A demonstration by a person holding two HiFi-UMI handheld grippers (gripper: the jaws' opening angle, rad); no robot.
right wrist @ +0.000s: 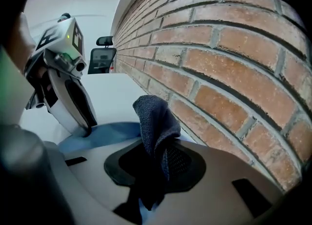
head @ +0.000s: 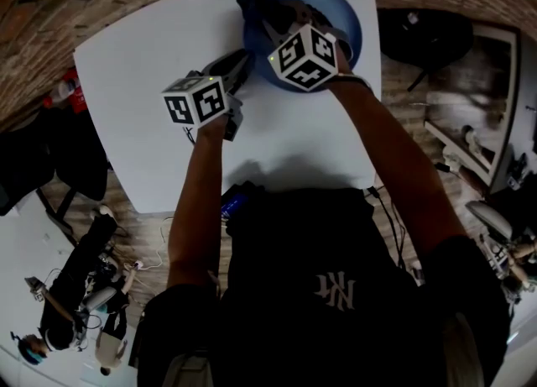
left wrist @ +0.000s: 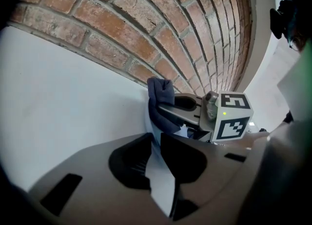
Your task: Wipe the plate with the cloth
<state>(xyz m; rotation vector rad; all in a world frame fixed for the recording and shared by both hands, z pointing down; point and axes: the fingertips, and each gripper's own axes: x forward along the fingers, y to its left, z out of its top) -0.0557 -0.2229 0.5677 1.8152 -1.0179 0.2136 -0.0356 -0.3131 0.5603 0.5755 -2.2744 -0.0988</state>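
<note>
At the far right corner of the counter [head: 143, 83] sits the blue plate [head: 351, 24]; the left tongs [left wrist: 157, 158] are closed partway on its left rim, pinning it, though the pale sliver between them is only probably that rim; the right tongs [right wrist: 155, 168] are clamped on the dark cloth [right wrist: 154, 119], which stands up in a fold above them. To wipe well, press the cloth flat on the plate and sweep in arcs, with the left grip firm so the plate cannot skid. The head view gives plate and counter edges, but the marker cubes mask both grips; the gripper views show each pinch plainly.
</note>
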